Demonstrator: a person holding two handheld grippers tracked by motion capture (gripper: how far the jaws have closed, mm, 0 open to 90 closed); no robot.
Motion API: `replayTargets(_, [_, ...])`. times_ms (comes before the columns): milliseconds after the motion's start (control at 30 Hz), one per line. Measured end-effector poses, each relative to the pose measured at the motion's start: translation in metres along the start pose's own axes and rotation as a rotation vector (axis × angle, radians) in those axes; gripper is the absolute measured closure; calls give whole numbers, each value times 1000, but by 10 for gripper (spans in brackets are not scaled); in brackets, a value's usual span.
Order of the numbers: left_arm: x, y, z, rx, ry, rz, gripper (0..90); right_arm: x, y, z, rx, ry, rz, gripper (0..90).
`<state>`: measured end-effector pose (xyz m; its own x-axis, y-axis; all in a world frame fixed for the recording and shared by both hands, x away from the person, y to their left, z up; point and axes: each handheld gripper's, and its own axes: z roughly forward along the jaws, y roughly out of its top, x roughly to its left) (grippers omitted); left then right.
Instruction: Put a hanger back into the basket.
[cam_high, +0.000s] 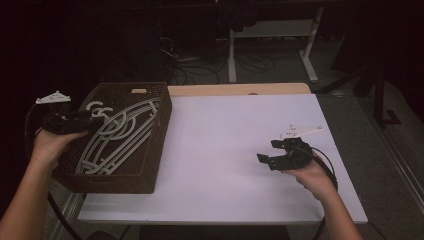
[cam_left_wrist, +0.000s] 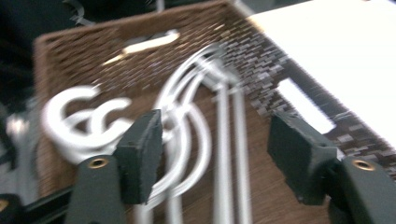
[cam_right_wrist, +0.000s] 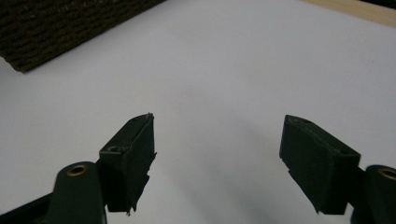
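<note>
The left tongs sit at nine o'clock, held level in the left hand, pointing toward three, jaws apart with nothing pressed between them. The right tongs sit at four o'clock, jaws wide apart and empty, cradled from below by the right hand, pointing toward nine.

The high view is dim: the room beyond the table sinks into near black, while the white tabletop is the brightest surface. The basket at its left edge reads dark and low in contrast. The left gripper view is smeared by motion blur across the basket weave, with the tabletop beside it blown out. The right gripper view is sharper, with soft shadows on the tabletop.
</note>
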<state>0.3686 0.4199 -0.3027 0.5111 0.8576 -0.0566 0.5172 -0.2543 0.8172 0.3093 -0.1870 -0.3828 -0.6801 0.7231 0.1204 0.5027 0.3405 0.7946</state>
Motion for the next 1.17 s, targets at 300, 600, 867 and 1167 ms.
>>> replayTargets(300, [-57,12,15,-76,-231,34,252,-1,25,-14,-44,16,-10,191])
replayTargets(600, [-107,9,32,-94,-359,100,139,1,43,-24,-89,28,-17,130])
replayTargets(867, [-125,0,44,-106,-417,150,42,1,51,-30,-129,45,-13,42])
replayTargets(1167, [-130,-6,49,-105,-428,167,0,1,50,-29,-128,48,-19,35])
